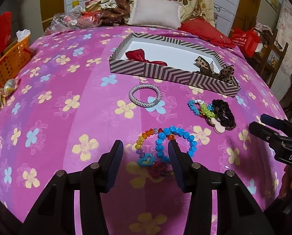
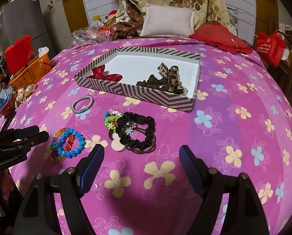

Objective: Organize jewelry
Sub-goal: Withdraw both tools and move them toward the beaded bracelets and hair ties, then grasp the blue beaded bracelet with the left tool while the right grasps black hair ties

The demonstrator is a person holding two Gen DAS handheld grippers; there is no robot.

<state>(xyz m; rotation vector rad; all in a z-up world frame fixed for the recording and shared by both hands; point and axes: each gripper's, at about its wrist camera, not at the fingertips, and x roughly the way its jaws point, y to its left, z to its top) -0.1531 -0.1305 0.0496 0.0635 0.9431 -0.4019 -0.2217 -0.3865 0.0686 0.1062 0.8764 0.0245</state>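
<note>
left gripper (image 1: pixel 146 146) open over bead bracelets (image 1: pixel 165 146) | right gripper (image 2: pixel 141 152) open | box (image 2: pixel 134 94) seemingly lengthwise left-right

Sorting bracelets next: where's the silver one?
The silver bracelet lies on the bedspread, just before the striped box, left of the hair-tie pile.

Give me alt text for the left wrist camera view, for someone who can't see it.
The open left gripper hovers over a blue bead bracelet tangled with a multicolored one on a pink floral bedspread. Beyond lie a silver bracelet, a pile of hair ties, and a striped tray holding a red bow and a leopard bow.
</note>
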